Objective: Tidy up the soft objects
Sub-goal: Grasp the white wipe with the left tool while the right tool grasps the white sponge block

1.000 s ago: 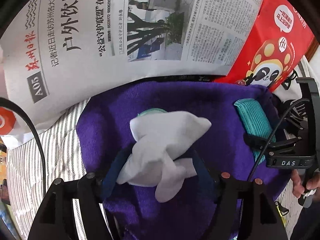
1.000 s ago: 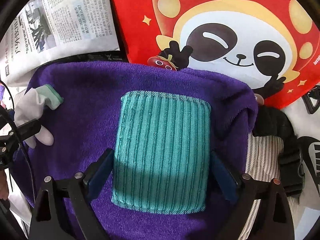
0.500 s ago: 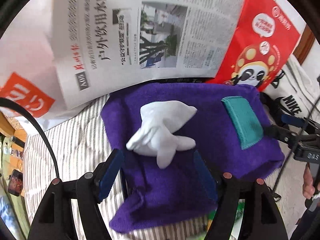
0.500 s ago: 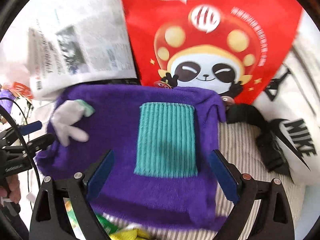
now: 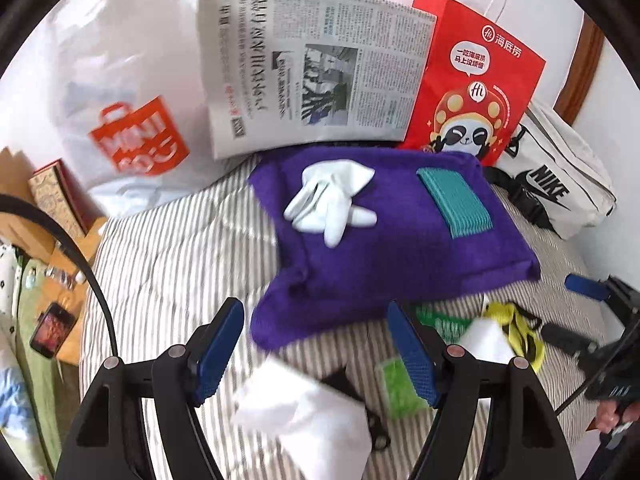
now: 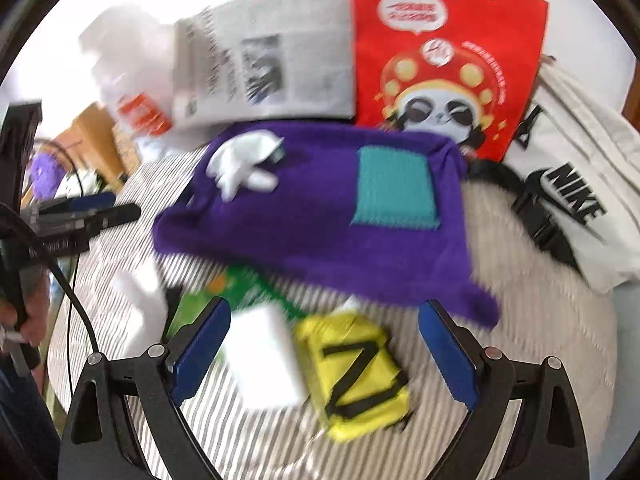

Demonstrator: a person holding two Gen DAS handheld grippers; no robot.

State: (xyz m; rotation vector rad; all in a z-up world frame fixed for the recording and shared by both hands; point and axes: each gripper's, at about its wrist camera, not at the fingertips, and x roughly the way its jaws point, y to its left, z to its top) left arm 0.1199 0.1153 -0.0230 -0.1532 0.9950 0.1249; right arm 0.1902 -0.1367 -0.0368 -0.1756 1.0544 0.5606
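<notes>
We are holding our left gripper [image 5: 316, 354] and right gripper [image 6: 324, 350] above a grey-striped quilt [image 5: 168, 264], both with blue-padded jaws standing wide apart and gripping nothing. Below us, a yellow pouch with black straps [image 6: 356, 372] is lying beside blurred white cloths [image 5: 308, 420]. Farther off, a purple terry towel [image 5: 392, 248] is spreading across the quilt. On it, a white glove [image 5: 332, 204] is lying with fingers pointing toward us, and a teal ribbed cloth [image 5: 454, 202] is lying lengthwise, running away from us. Beyond, a folded newspaper [image 5: 312, 76] and a red paper panda bag [image 5: 476, 84] are leaning upright.
</notes>
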